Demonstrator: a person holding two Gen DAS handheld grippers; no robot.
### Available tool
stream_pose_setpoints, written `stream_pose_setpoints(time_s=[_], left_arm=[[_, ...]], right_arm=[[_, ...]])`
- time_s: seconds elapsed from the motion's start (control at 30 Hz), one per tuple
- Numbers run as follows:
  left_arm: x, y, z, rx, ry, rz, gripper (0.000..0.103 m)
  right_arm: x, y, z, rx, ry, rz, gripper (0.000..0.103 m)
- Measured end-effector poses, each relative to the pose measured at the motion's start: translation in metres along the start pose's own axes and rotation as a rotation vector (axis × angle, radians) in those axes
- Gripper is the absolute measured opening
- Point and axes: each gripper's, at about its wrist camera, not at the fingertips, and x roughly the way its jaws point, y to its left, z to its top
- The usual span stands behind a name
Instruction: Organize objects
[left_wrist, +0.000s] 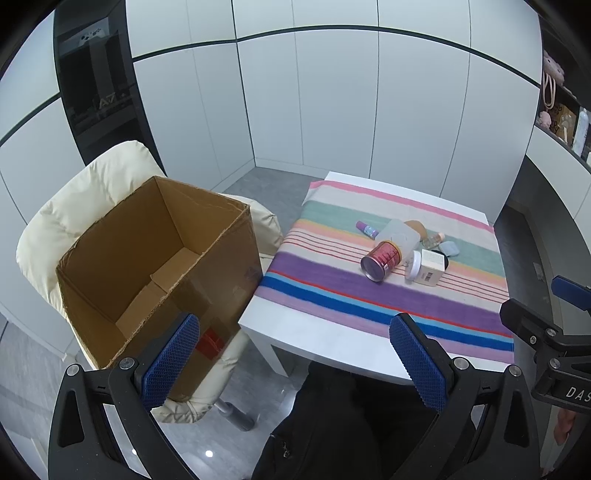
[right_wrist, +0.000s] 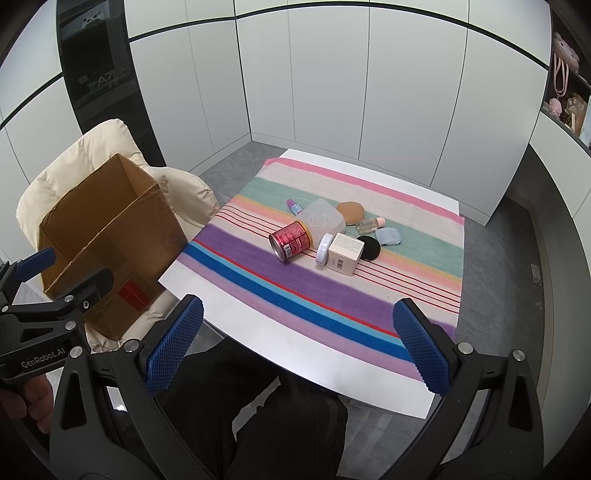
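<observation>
Both grippers, left (left_wrist: 293, 354) and right (right_wrist: 299, 343), hover wide apart and empty near the table (right_wrist: 258, 332). Clutter sits mid-cloth (right_wrist: 332, 295): a can (right_wrist: 290, 240) on its side, a carton (right_wrist: 344, 254). Box (left_wrist: 147, 258) waits open on the chair (left_wrist: 74, 206), likely their destination.

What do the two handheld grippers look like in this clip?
Both the left gripper and the right gripper have black frames with silver bolts, and jaws faced with blue cross-hatched pads. White lettering marks their bodies, "GenRobot.AI" on the left. The person wears dark clothing.
</observation>
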Motion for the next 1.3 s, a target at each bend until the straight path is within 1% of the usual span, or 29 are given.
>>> stream_pose_setpoints(time_s=[0.6, 1.03, 1.07, 1.3], left_arm=[[0.0001, 0.0009, -0.0009, -0.001, 0.004, -0.005, 0.103], [0.0016, 0.0005, -0.0013, 0.003, 0.012, -0.018, 0.103], [0.0017, 0.0013, -0.0009, 0.004, 0.013, -0.02, 0.103], [0.0019, -0.0004, -0.0001, 0.008, 0.009, -0.021, 0.103]], right_arm=[[0.0028, -0.0007, -0.0016, 0.0, 0.003, 0.001, 0.103], [-0.0058, -0.0028, -0.0026, 0.011, 0.002, -0.004, 0.103], [-0.0001, -0.0034, -0.0025, 0.014, 0.003, -0.005, 0.103], [0.0003, -0.0076, -0.0031, 0.022, 0.003, -0.007, 0.103]])
